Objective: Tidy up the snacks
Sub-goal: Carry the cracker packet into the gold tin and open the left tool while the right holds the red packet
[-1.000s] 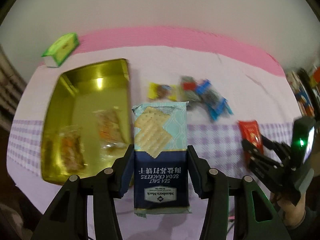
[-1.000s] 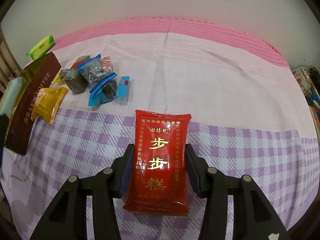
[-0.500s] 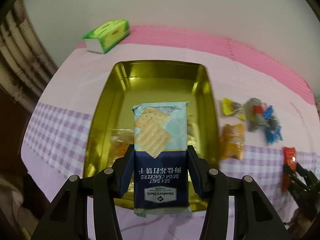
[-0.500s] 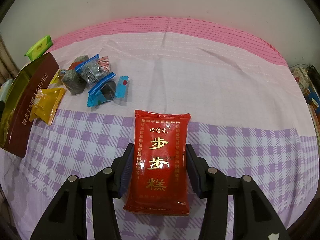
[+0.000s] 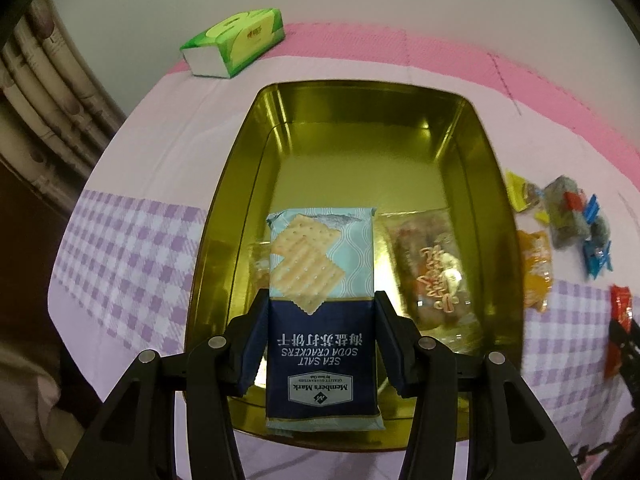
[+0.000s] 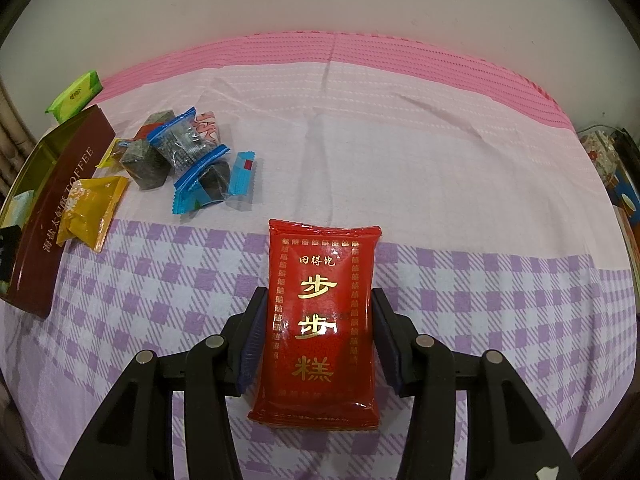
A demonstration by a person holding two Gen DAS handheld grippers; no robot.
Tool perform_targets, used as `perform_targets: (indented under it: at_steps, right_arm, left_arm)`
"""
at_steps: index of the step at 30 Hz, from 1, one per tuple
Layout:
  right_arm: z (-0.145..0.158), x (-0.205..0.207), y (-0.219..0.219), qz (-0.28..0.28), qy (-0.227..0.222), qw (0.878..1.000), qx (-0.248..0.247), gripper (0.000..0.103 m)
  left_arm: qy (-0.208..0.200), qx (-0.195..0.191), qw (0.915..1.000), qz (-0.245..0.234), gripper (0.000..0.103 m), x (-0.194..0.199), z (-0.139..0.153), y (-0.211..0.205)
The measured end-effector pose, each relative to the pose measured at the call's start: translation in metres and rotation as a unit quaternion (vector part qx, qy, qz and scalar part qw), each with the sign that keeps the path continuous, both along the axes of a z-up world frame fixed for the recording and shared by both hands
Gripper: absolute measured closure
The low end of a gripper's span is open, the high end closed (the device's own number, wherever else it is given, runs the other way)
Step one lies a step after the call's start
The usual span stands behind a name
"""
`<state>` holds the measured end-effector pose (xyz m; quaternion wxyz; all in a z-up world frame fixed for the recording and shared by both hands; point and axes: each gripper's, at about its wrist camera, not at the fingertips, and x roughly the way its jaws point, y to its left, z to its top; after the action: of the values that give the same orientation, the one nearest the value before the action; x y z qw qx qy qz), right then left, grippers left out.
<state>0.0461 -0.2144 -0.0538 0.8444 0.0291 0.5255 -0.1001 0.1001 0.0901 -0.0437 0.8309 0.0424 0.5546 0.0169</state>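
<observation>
Left gripper (image 5: 322,344): fingers clamped on both sides of the soda cracker pack (image 5: 322,312), pack held over the near end of the gold tin (image 5: 372,96), not yet set down. Right gripper (image 6: 318,340): fingers closed on the sides of the red cake packet (image 6: 322,320), held above the checked part of the tablecloth (image 6: 400,152), well right of the tin

In the tin: a clear-wrapped pastry (image 5: 436,272) along the right wall, and another clear-wrapped snack mostly hidden behind the cracker pack, left of centre. Far half of the tin floor is bare. Still loose on the cloth, just beside the tin's right wall: orange snack bag (image 6: 90,210), blue-wrapped candies (image 6: 200,172) and dark-wrapped sweets (image 6: 146,164). Tissue pack (image 5: 234,42) sits past the tin's far left corner, not part of the job

Risks, my read:
- cracker pack hangs over the near rim; release here and it could land half on the rim and tip out onto the cloth
- dropping it straight down stacks it on the hidden snack, so it lies tilted and wastes space; the bare far half is the better spot
- crackers are brittle, a hard squeeze or drop cracks them
- right gripper heading for the tin next could clash with the left one over the opening
</observation>
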Motion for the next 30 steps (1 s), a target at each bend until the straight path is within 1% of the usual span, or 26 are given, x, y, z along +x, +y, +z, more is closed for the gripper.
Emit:
perform_targets:
  at_steps: [9, 14, 18, 21, 23, 26, 30]
  right_arm:
    - [0.0, 0.002, 0.001, 0.0, 0.003, 1.0, -0.001, 0.056]
    - [0.0, 0.004, 0.0, -0.001, 0.004, 1.0, -0.001, 0.057]
    - [0.0, 0.003, -0.001, -0.001, 0.005, 1.0, -0.002, 0.06]
    - [0.0, 0.005, 0.001, -0.004, 0.005, 1.0, -0.002, 0.061]
    - [0.0, 0.004, 0.001, -0.007, 0.005, 1.0, -0.001, 0.061]
    - [0.002, 0.003, 0.0, -0.014, 0.006, 1.0, 0.006, 0.062]
    - [0.015, -0.004, 0.002, -0.022, -0.003, 1.0, 0.008, 0.062]
  left_arm:
    - [-0.01, 0.036, 0.9993, -0.008, 0.052, -0.002, -0.007, 0.001]
    - [-0.006, 0.041, 0.9991, -0.008, 0.052, -0.002, -0.011, 0.005]
    - [-0.007, 0.045, 0.9989, -0.012, 0.051, -0.003, -0.012, 0.005]
    - [-0.006, 0.042, 0.999, -0.014, 0.05, -0.003, -0.012, 0.005]
    - [-0.004, 0.039, 0.9991, -0.017, 0.047, -0.003, -0.012, 0.004]
    - [-0.008, 0.028, 0.9994, -0.021, 0.046, -0.005, -0.007, 0.003]
    - [-0.029, 0.017, 0.9992, -0.022, 0.042, -0.008, 0.006, 0.004]
